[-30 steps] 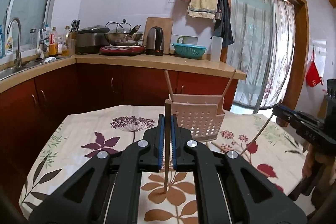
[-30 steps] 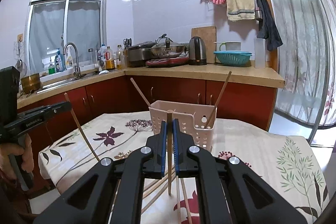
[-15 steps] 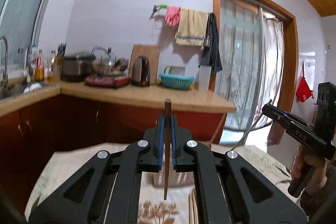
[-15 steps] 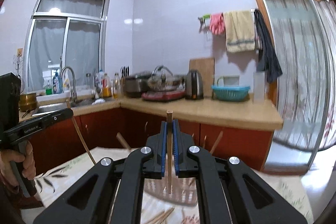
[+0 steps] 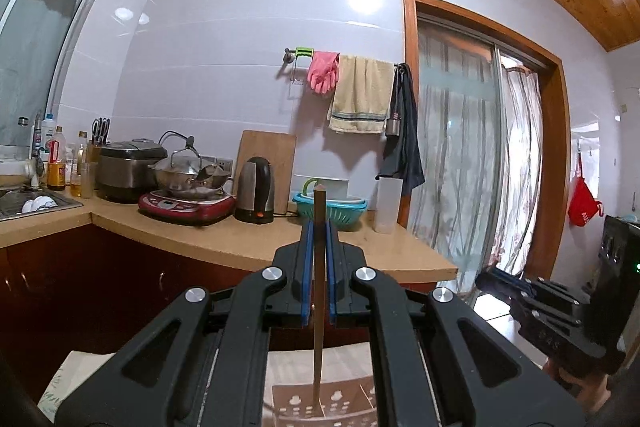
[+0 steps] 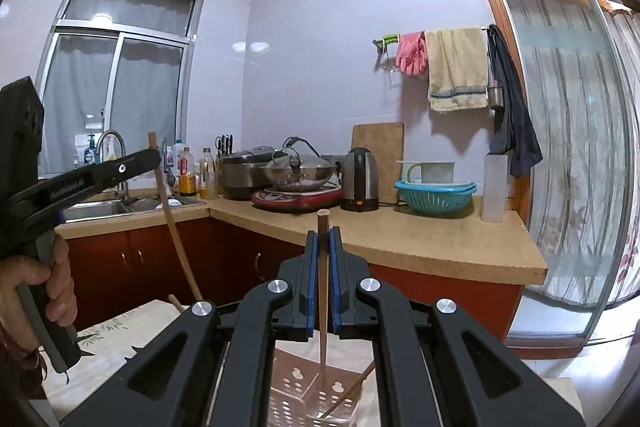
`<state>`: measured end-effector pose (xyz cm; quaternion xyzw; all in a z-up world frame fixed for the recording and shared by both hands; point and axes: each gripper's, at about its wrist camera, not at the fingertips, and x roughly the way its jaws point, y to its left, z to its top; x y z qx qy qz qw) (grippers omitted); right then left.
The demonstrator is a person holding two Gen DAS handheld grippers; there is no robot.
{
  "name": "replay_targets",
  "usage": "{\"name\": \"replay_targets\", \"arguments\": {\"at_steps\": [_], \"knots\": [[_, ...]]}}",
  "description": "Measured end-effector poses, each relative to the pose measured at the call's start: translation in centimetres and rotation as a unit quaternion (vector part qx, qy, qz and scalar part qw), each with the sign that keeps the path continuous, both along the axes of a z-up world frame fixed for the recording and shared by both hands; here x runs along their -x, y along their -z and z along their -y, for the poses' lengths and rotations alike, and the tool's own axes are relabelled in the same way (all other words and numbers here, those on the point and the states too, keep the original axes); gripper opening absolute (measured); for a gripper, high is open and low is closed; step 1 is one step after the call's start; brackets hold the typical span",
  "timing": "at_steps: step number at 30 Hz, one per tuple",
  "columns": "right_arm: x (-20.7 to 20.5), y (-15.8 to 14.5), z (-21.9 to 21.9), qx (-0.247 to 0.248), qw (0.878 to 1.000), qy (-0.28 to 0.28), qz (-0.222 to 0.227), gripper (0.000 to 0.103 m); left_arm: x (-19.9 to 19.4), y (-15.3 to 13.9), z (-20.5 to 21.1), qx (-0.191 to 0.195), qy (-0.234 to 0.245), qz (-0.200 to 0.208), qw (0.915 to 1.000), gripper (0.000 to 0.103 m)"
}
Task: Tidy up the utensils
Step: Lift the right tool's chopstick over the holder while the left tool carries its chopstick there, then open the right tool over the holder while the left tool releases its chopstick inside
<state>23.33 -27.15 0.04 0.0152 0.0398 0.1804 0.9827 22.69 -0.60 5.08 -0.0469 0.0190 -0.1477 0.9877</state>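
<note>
Two chopsticks pinched upright, basket low below me

My left hand-held gripper [image 5: 318, 267] and right hand-held gripper [image 6: 324, 275] are each clamped shut on one upright chopstick [image 5: 319, 291], [image 6: 322, 291] above the perforated utensil basket [image 6: 316, 401] on the near bench [image 6: 116, 331]. Either tip could catch the basket's rim or divider, or knock the chopstick already leaning inside [image 6: 348, 393], because my fingers hide most of the opening.

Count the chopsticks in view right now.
4. One chopstick in the left gripper, another in the right gripper, a third leaning in the basket, a fourth's tip beside the left-held one. More may be hidden.
</note>
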Motion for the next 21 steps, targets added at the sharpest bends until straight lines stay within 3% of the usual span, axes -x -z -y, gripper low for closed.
{"name": "replay_targets", "arguments": {"at_steps": [13, 15, 17, 18, 19, 20, 21], "knots": [[-3.1, 5.3, 0.6, -0.018, 0.996, -0.006, -0.084, 0.006, -5.1, 7.9, 1.0, -0.02, -0.017, -0.082, 0.9963, 0.007], [-3.6, 6.0, 0.6, -0.021, 0.995, -0.005, -0.1, 0.006, -5.2, 8.9, 1.2, -0.026, -0.017, -0.091, 0.9954, 0.015], [-3.8, 6.7, 0.5, -0.021, 0.993, -0.004, -0.114, 0.008, -5.1, 9.4, 1.4, -0.034, -0.017, -0.096, 0.9947, 0.034], [-3.7, 6.9, 0.5, -0.019, 0.993, -0.002, -0.118, 0.019, -4.8, 9.6, 1.4, -0.036, -0.015, -0.096, 0.9946, 0.046], [-3.6, 6.9, 0.4, -0.017, 0.993, 0.0, -0.117, 0.028, -4.5, 9.6, 1.5, -0.037, -0.012, -0.095, 0.9947, 0.05], [-3.3, 6.8, 0.4, -0.016, 0.993, 0.003, -0.114, 0.044, -4.2, 9.5, 1.5, -0.039, -0.011, -0.094, 0.9947, 0.052], [-3.1, 6.7, 0.5, -0.016, 0.994, 0.006, -0.11, 0.049, -3.9, 9.5, 1.6, -0.042, -0.011, -0.094, 0.9946, 0.058]]}}
